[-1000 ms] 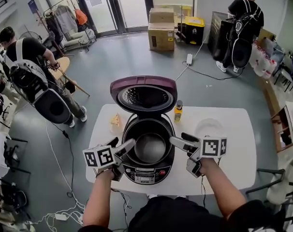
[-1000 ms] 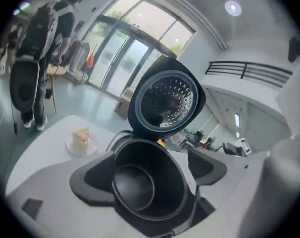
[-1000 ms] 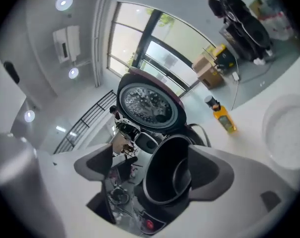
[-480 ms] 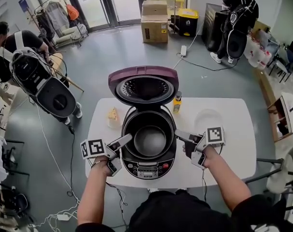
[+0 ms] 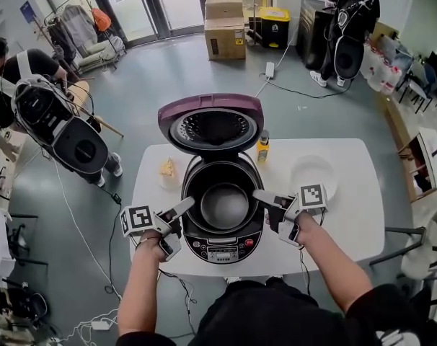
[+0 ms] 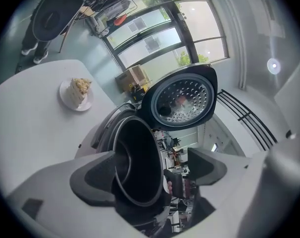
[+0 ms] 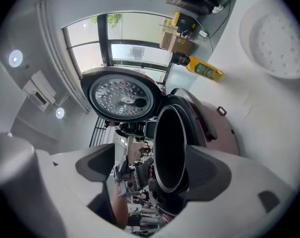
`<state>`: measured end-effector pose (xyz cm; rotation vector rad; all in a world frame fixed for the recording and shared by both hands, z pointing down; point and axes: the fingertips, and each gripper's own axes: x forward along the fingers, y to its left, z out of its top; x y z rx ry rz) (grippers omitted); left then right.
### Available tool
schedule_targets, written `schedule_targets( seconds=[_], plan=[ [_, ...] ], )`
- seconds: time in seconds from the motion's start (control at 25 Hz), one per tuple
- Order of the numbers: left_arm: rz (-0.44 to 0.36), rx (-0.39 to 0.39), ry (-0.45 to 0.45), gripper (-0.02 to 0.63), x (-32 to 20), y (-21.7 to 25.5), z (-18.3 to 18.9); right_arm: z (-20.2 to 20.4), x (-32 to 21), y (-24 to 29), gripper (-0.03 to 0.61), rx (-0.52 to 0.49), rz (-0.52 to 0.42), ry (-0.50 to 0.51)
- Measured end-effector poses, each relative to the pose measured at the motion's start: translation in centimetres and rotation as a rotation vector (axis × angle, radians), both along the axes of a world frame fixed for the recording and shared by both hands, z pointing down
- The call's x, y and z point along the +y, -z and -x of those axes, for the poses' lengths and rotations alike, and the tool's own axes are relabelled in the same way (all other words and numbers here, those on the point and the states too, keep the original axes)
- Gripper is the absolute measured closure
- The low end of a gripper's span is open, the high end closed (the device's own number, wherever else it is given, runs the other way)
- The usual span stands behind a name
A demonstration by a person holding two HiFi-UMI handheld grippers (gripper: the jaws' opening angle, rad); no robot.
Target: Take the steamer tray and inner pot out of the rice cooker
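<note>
The rice cooker (image 5: pixel 220 225) stands on the white table (image 5: pixel 355 222) with its purple lid (image 5: pixel 211 121) swung up. The dark inner pot (image 5: pixel 224 205) sits in it. The white perforated steamer tray (image 5: pixel 312 174) lies on the table to the right, also seen as the steamer tray (image 7: pixel 281 38) in the right gripper view. My left gripper (image 5: pixel 184 207) is open at the pot's left rim, my right gripper (image 5: pixel 263 197) open at its right rim. In the gripper views the pot rim (image 6: pixel 140 167) lies between the left gripper's (image 6: pixel 155 170) spread jaws, and the pot rim (image 7: pixel 171 152) between the right gripper's (image 7: pixel 150 167), pads apart from it.
A yellow bottle (image 5: pixel 262 146) stands behind the cooker on the right, and a plate with cake (image 5: pixel 166 170) on the left. People with backpacks stand on the floor at left (image 5: pixel 53 121) and far right (image 5: pixel 348 27). Cardboard boxes (image 5: pixel 226 27), cables and chairs surround the table.
Both grippers have sunk and rolled, so their marker cubes now sit turned. Their jaws have come lower beside the pot's rim. The cooker and pot have not moved.
</note>
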<state>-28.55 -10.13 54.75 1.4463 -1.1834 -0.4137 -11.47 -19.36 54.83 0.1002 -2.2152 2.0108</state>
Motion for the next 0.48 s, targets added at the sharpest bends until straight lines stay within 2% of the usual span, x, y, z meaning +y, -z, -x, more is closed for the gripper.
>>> schedule_targets(
  seconds=[0.24, 0.48],
  plan=[
    [0.002, 0.042, 0.009, 0.165, 0.3, -1.0, 0.3, 0.1, -0.1, -0.8, 0.132, 0.011, 0.001, -0.011],
    [0.034, 0.012, -0.017, 0.172, 0.9, -1.7, 0.0, 0.2, 0.5, -1.4, 0.135, 0.01, 0.026, -0.011]
  ],
)
